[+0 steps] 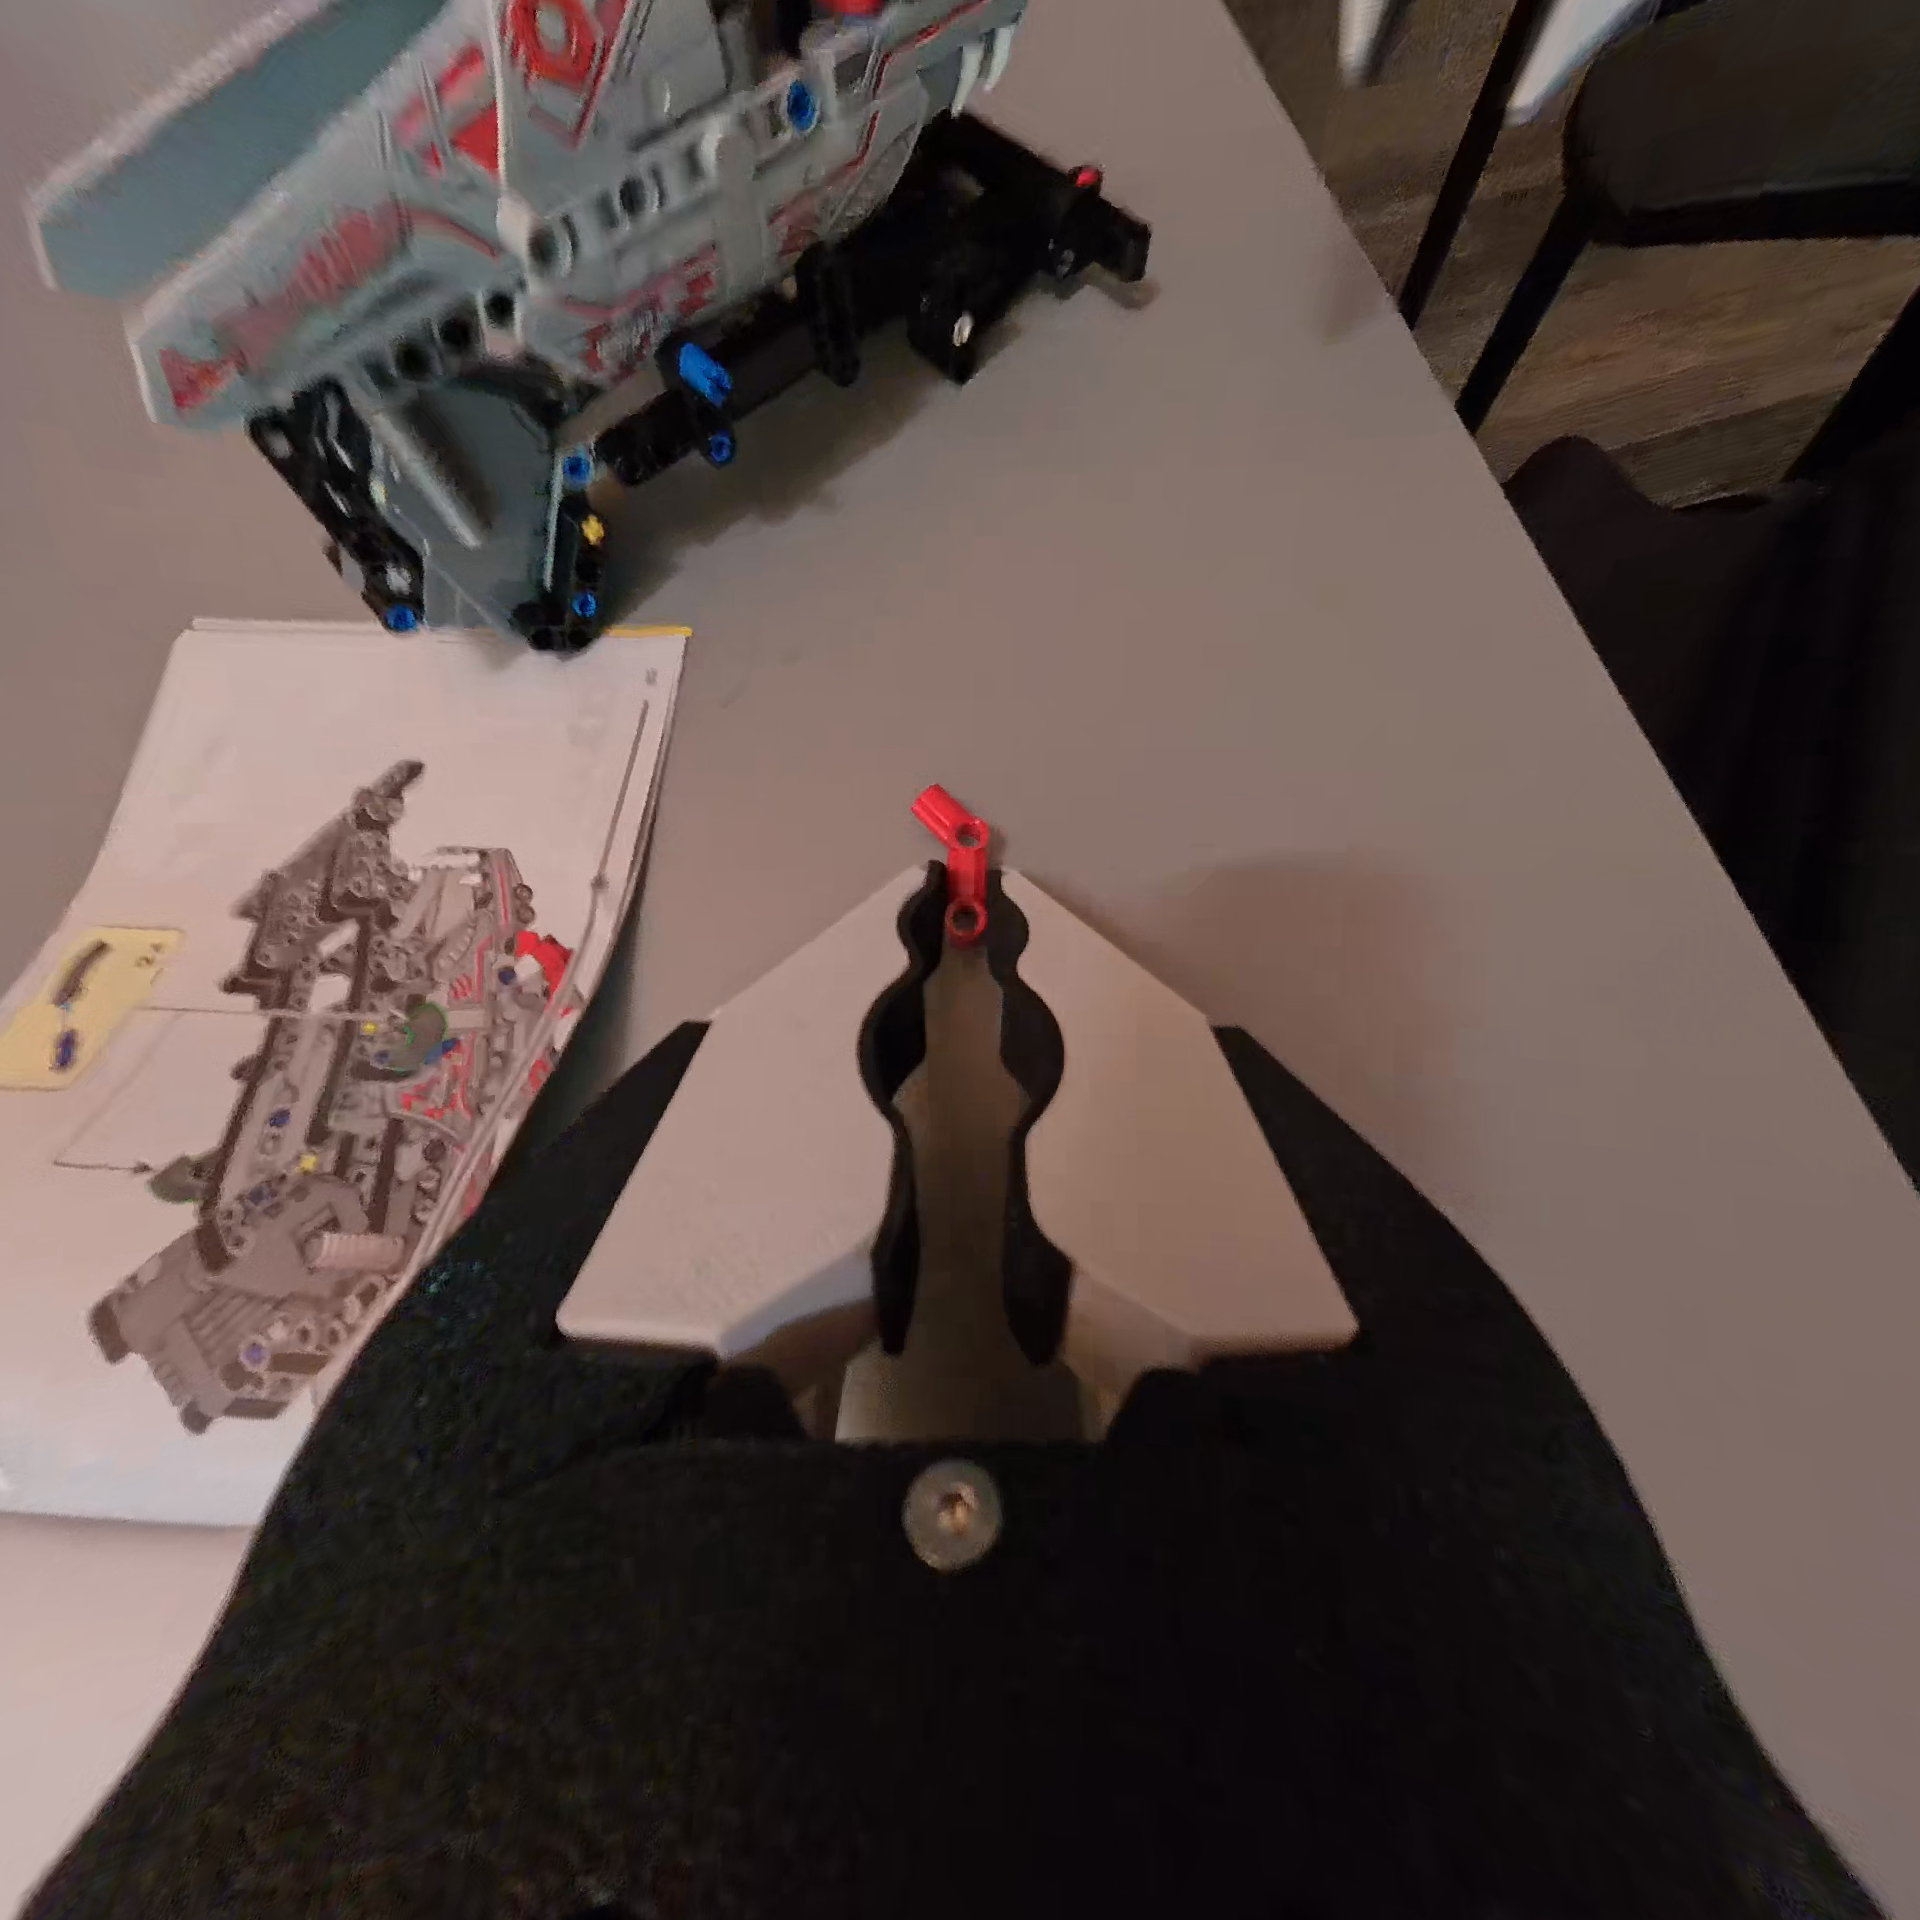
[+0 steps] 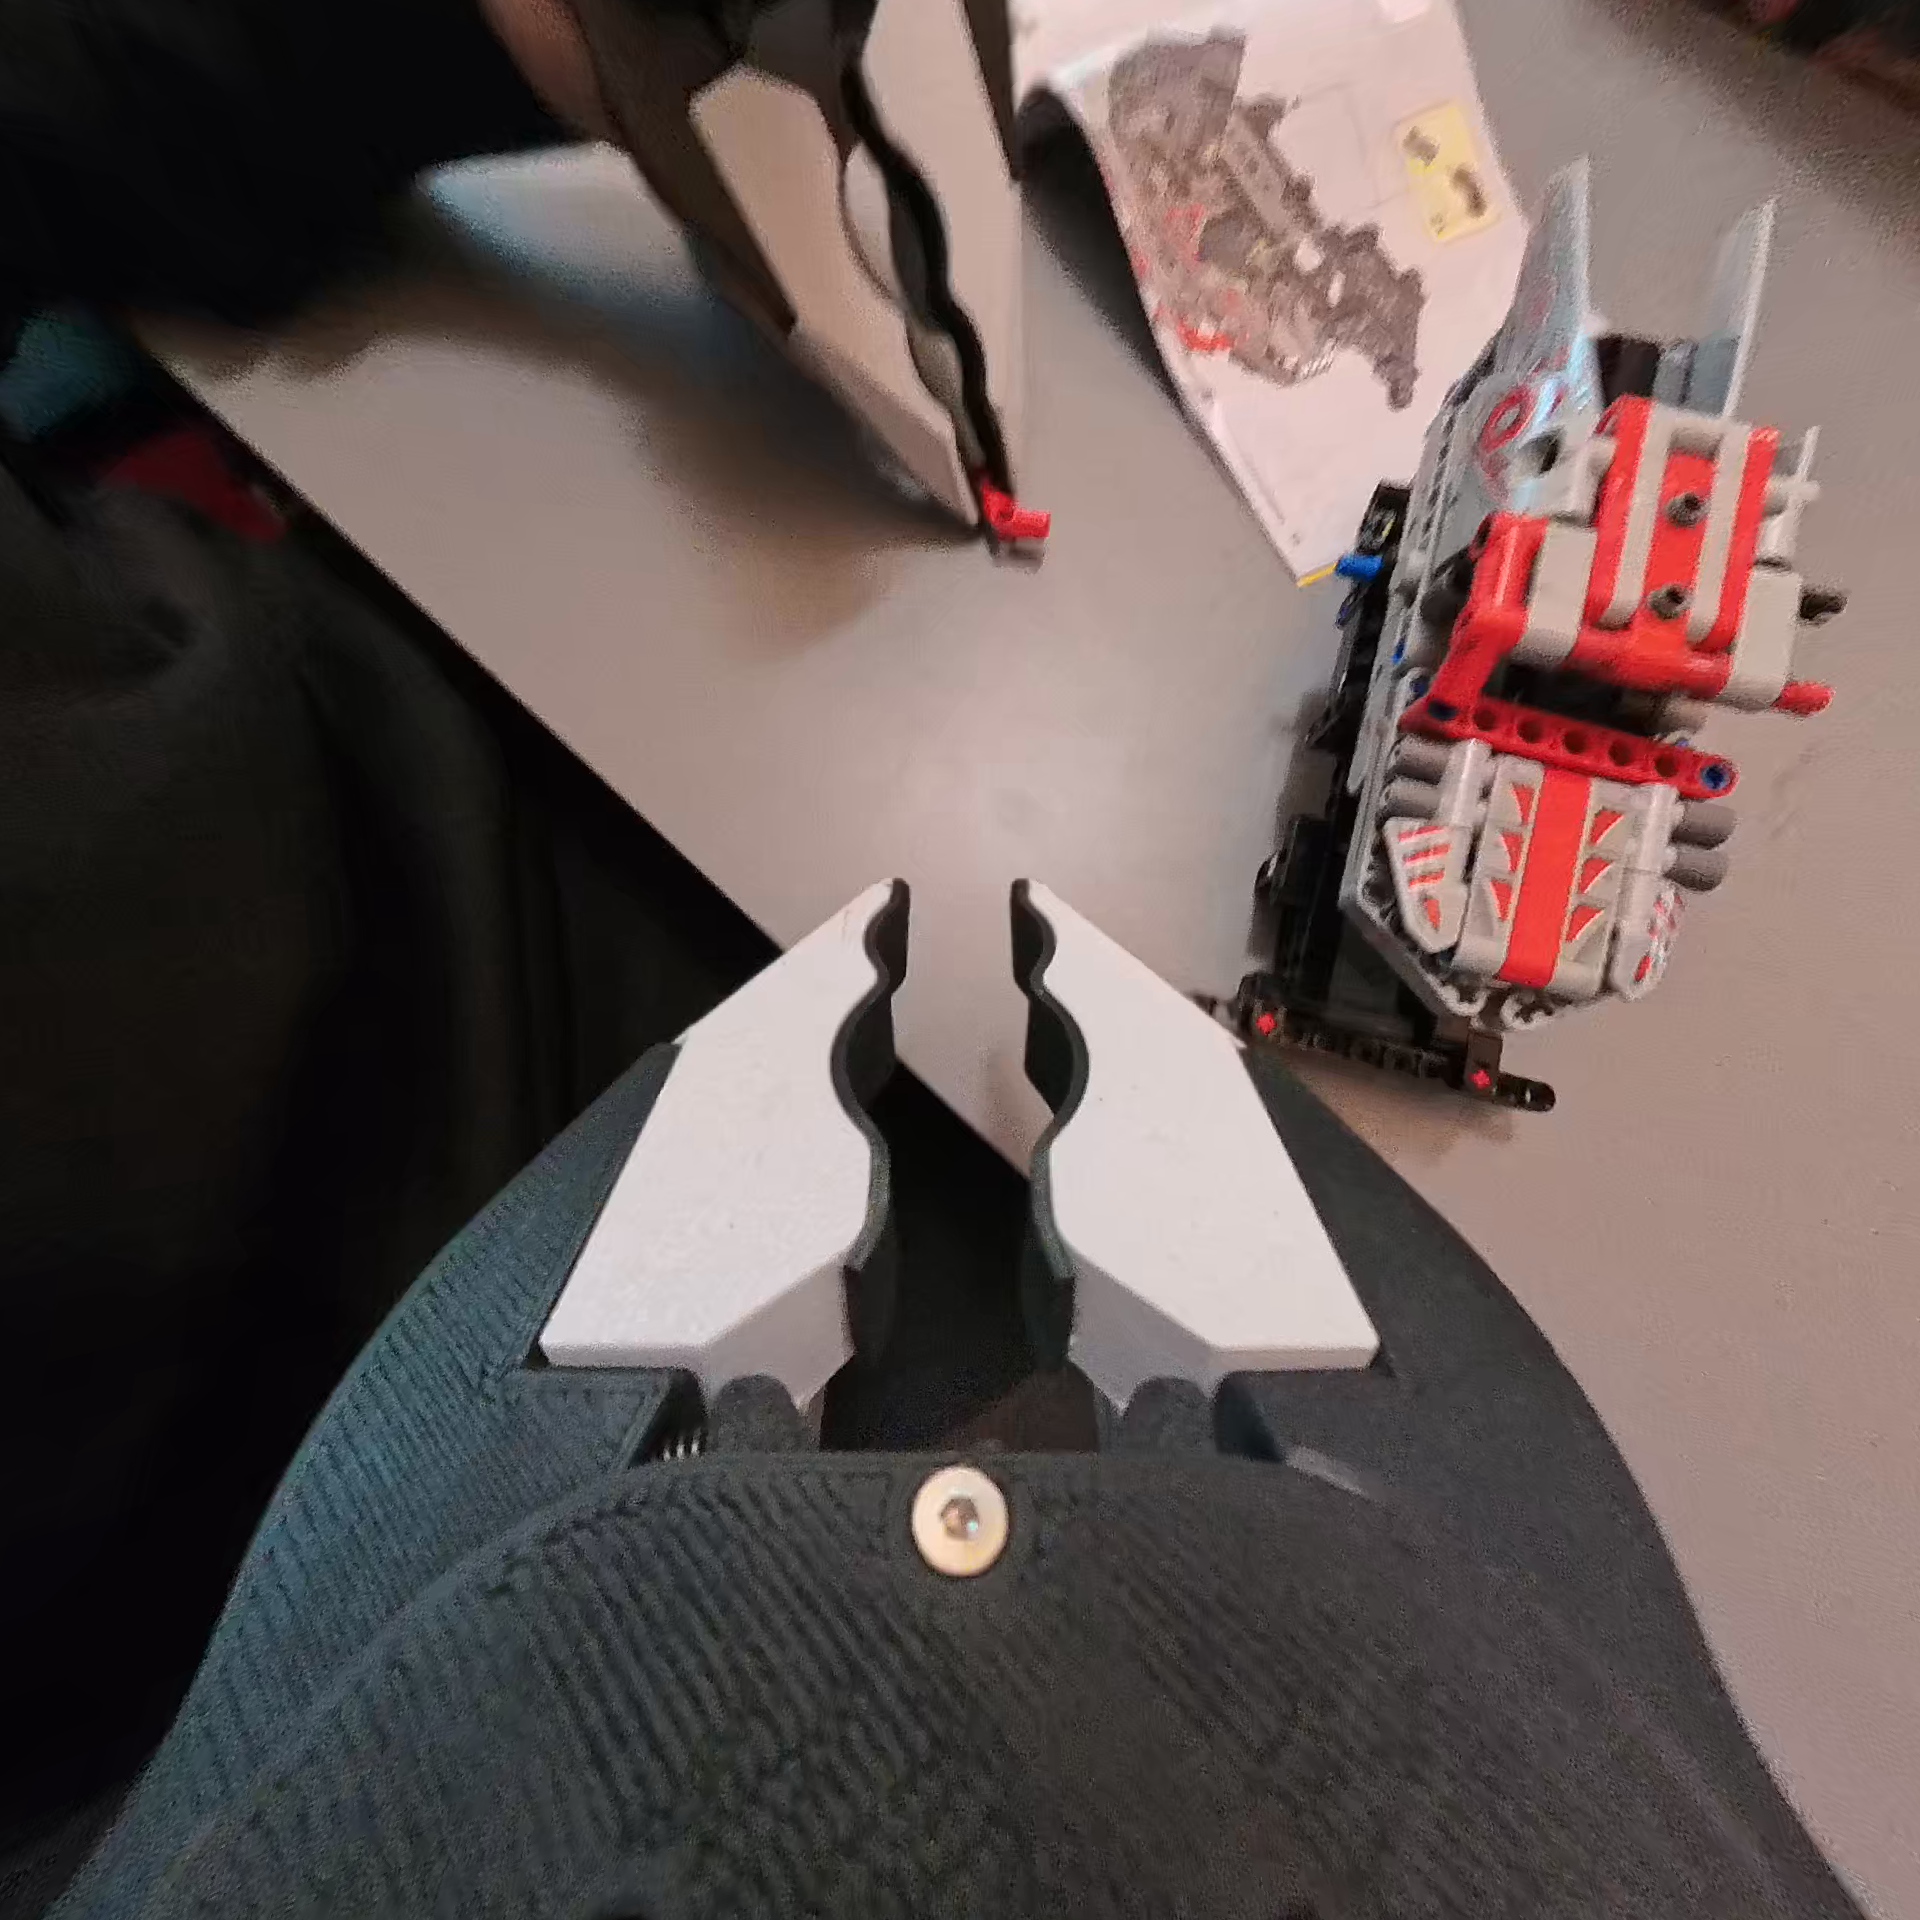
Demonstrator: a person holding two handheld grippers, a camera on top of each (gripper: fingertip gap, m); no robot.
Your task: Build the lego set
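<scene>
My left gripper [image 1: 962,883] is shut on a small red angled connector [image 1: 958,847], whose far end sticks out past the fingertips just above the grey table [image 1: 1195,644]. In the right wrist view the left gripper [image 2: 992,509] points down at the table with the red connector [image 2: 1013,520] at its tips. The grey, red and black lego model [image 1: 582,260] stands at the far left of the left wrist view and at the right of the right wrist view [image 2: 1569,727]. My right gripper [image 2: 958,899] is open and empty over the table's near edge.
An open instruction booklet [image 1: 343,1018] lies on the table left of my left gripper, next to the model; it also shows in the right wrist view [image 2: 1288,249]. The table edge runs diagonally on the right [image 1: 1507,499], with dark chair legs [image 1: 1475,177] and floor beyond.
</scene>
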